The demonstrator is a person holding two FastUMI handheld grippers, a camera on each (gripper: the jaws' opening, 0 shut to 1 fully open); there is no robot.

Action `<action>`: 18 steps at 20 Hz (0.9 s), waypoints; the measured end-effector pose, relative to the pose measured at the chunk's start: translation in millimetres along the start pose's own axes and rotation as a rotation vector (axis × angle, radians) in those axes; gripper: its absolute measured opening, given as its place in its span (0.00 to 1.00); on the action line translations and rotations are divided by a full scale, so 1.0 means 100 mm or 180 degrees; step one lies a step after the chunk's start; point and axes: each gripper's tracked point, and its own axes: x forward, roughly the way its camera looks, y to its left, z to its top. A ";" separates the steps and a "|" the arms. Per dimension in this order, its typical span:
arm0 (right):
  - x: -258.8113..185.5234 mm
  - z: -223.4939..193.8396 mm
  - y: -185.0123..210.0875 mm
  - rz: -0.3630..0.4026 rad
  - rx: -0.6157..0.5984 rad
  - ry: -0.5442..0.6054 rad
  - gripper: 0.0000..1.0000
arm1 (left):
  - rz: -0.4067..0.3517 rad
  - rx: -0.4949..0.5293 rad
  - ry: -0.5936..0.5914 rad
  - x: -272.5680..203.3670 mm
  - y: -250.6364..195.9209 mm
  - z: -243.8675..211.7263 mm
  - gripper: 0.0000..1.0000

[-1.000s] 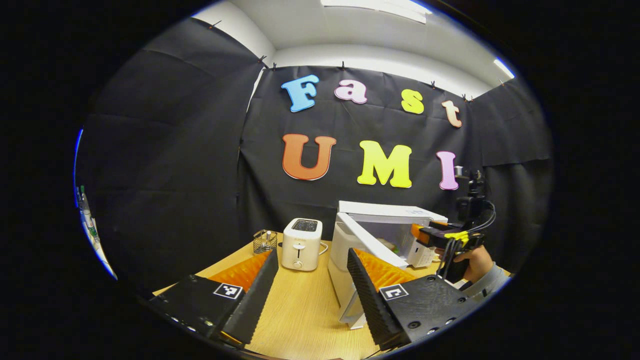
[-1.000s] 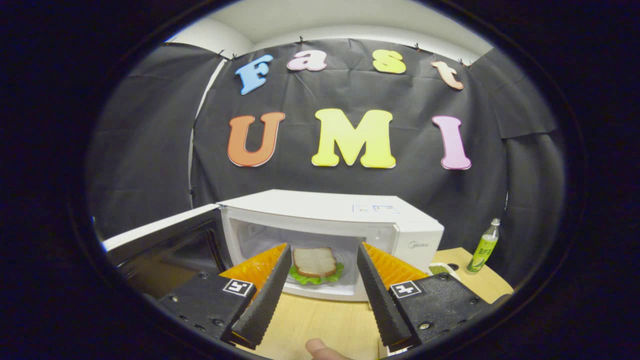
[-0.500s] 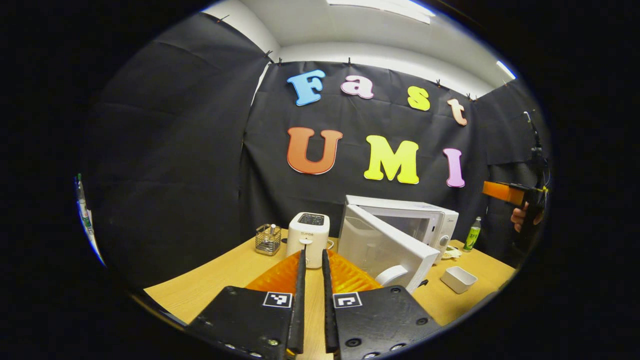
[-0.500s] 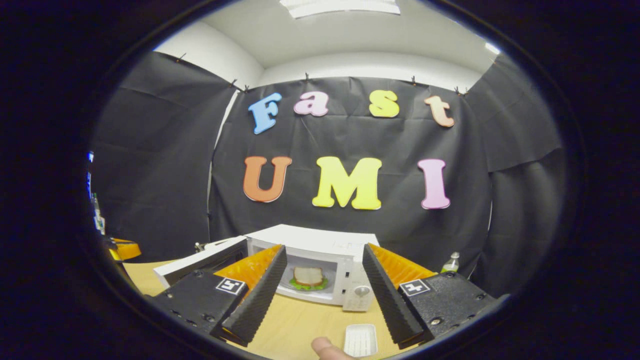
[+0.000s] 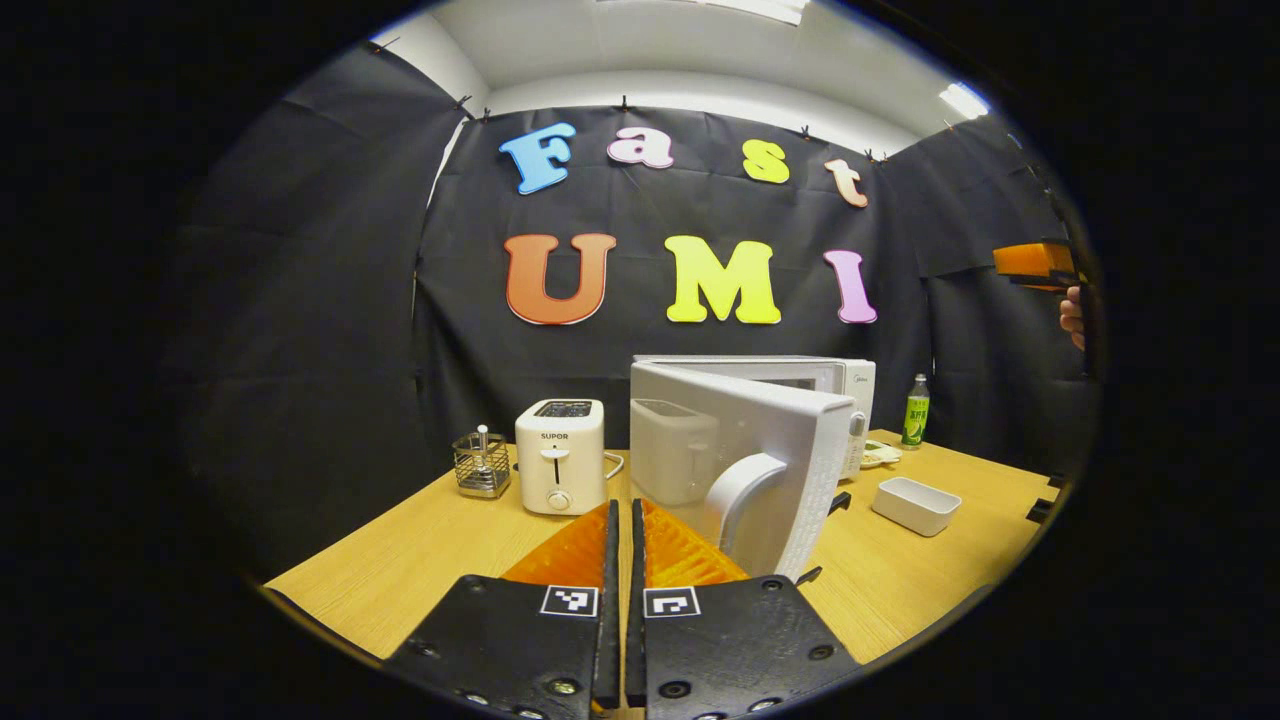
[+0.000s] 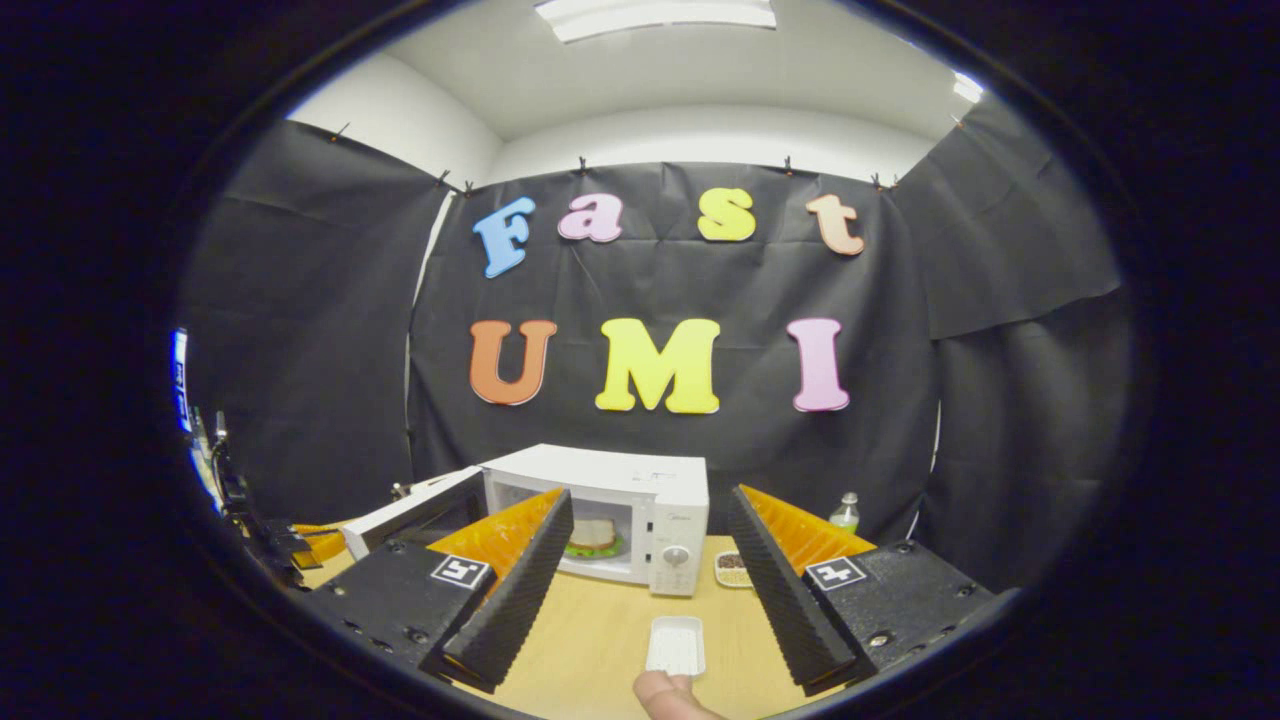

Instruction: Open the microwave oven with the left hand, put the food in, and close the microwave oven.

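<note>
Sandwich [image 6: 594,536] inside microwave [image 6: 640,478] (door [image 5: 735,455] ajar)

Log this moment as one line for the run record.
food: sandwich inside microwave | door: open | left gripper: shut, empty | right gripper: open, empty | remaining: close door

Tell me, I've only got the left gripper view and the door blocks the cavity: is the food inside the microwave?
Observer: Yes. The right gripper view looks into the open microwave, and a sandwich on green leaves lies inside.
Operator: Are the right tongs carrying anything?
Observer: No. The right tongs are open with nothing between them, held back from the oven over the table.
</note>
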 end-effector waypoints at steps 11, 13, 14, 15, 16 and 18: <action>-0.52 -0.05 -0.45 -0.0119 0.0043 -0.0075 0.99 | -0.0271 0.0043 0.0027 0.16 -0.68 -0.15 0.00; -0.53 -0.07 -0.48 -0.0109 0.0037 -0.0087 0.99 | -0.0370 0.0099 0.0010 0.23 -0.85 -0.15 0.00; -0.55 -0.07 -0.51 -0.0107 0.0036 -0.0094 0.99 | -0.0455 0.0112 -0.0006 0.28 -0.95 -0.14 0.00; -0.55 -0.08 -0.52 -0.0108 0.0038 -0.0094 0.99 | -0.0558 0.0105 -0.0013 0.34 -1.06 -0.14 0.00; -0.56 -0.10 -0.55 -0.0110 0.0045 -0.0094 1.00 | -0.0649 0.0095 -0.0013 0.40 -1.16 -0.15 0.00; -0.56 -0.10 -0.60 -0.0124 0.0045 -0.0104 0.99 | -0.0786 0.0117 -0.0051 0.54 -1.31 -0.12 0.00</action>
